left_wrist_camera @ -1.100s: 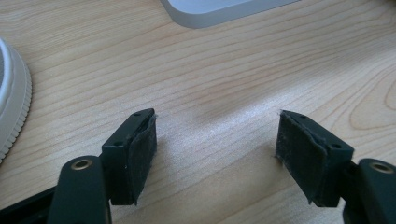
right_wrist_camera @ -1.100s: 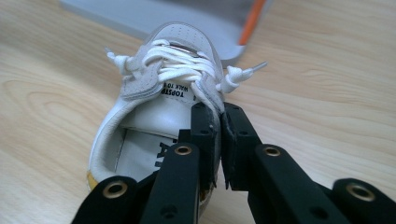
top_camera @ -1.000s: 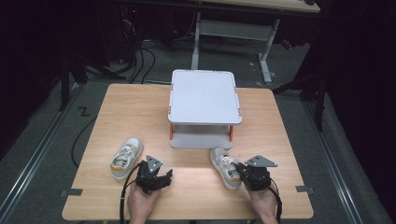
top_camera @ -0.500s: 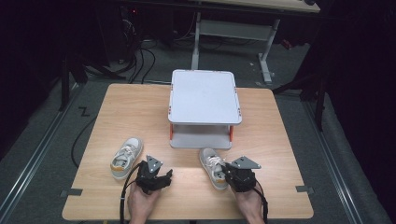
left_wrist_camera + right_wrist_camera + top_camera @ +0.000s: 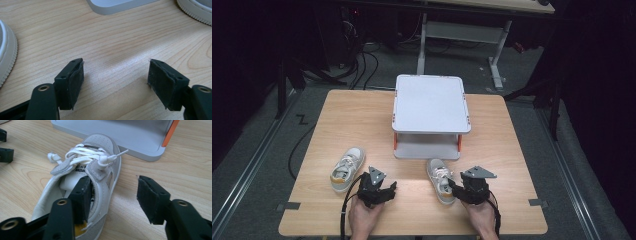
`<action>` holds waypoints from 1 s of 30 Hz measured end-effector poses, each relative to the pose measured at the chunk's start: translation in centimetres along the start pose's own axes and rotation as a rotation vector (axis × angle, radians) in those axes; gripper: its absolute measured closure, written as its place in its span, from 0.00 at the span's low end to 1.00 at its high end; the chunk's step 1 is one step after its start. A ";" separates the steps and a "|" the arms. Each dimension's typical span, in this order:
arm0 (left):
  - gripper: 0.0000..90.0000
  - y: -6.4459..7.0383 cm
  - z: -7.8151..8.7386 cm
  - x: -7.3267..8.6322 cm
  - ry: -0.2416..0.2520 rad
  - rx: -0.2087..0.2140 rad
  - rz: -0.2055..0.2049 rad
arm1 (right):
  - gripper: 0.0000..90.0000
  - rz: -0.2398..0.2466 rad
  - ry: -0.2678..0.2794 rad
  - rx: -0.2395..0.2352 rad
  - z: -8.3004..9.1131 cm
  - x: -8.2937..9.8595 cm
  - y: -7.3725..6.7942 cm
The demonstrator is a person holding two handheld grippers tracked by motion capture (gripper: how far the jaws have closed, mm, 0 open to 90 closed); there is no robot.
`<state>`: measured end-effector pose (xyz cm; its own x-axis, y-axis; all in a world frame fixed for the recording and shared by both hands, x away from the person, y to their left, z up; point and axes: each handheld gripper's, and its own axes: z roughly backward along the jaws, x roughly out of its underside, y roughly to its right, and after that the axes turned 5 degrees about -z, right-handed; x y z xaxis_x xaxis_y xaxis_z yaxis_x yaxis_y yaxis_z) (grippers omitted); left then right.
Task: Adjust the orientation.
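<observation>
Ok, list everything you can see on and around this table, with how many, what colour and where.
Shoe by the right gripper: one, white and grey, near edge in front of the rack, toe toward it.
Shoe at left: one, white and grey with a tan sole, left of the rack.
Two-tier rack: one, pale grey with orange posts, middle of the table.
Table: one, light wood.
Cables: several, black, on the floor behind the table.
Desk frame: one, pale, behind the table.
Left gripper: one, black, open over bare wood.
Right gripper: one, black, open, one jaw inside the shoe's opening, the other outside its wall.
Hands: two, at the near edge.
</observation>
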<state>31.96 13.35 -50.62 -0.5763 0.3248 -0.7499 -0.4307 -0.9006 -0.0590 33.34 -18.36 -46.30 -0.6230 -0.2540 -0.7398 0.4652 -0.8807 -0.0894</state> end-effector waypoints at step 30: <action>0.30 0.1 0.0 0.0 -0.002 0.014 -0.014 | 0.50 -0.111 0.158 -0.126 -0.7 -0.5 5.1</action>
<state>31.96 13.29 -50.62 -0.5716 0.3380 -0.7477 -0.4486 -0.8917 -0.0601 36.46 -22.48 -46.86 -0.5731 -0.0842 -0.8151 0.4803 -0.8405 -0.2509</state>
